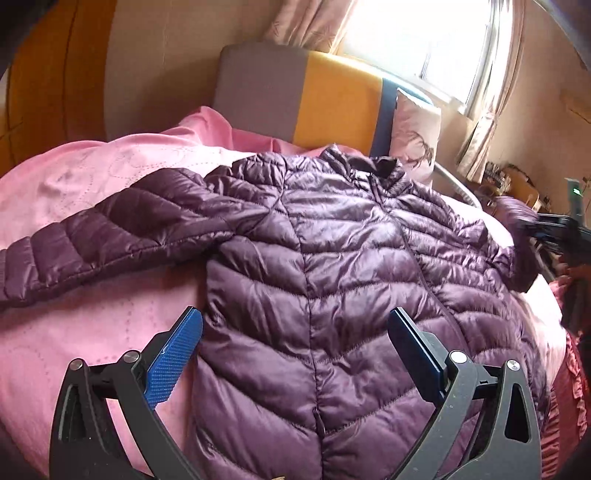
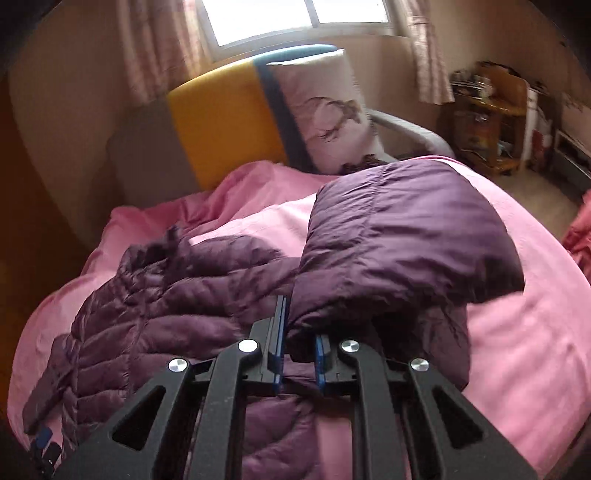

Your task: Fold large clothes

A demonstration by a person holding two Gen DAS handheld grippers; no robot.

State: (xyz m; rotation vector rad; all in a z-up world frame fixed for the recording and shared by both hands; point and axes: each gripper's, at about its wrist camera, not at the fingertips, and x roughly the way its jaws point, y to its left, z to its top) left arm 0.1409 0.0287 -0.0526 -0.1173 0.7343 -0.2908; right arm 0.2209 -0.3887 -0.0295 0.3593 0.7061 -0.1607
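Observation:
A purple quilted puffer jacket (image 1: 325,266) lies front up on a pink bedspread (image 1: 85,184), collar toward the headboard, left sleeve (image 1: 110,229) spread out to the left. My left gripper (image 1: 295,321) is open and empty, hovering over the jacket's lower body. In the right wrist view my right gripper (image 2: 299,325) is shut on the jacket's right sleeve (image 2: 402,236) and holds it lifted and bent above the bed, beside the jacket body (image 2: 155,302). The right gripper also shows at the right edge of the left wrist view (image 1: 554,229).
A grey, yellow and blue headboard (image 1: 303,96) and a printed pillow (image 1: 417,136) stand at the bed's head under a curtained window (image 2: 295,18). A wooden shelf unit (image 2: 491,118) stands by the far wall. Red ruffled fabric (image 1: 569,398) hangs at the bed's right edge.

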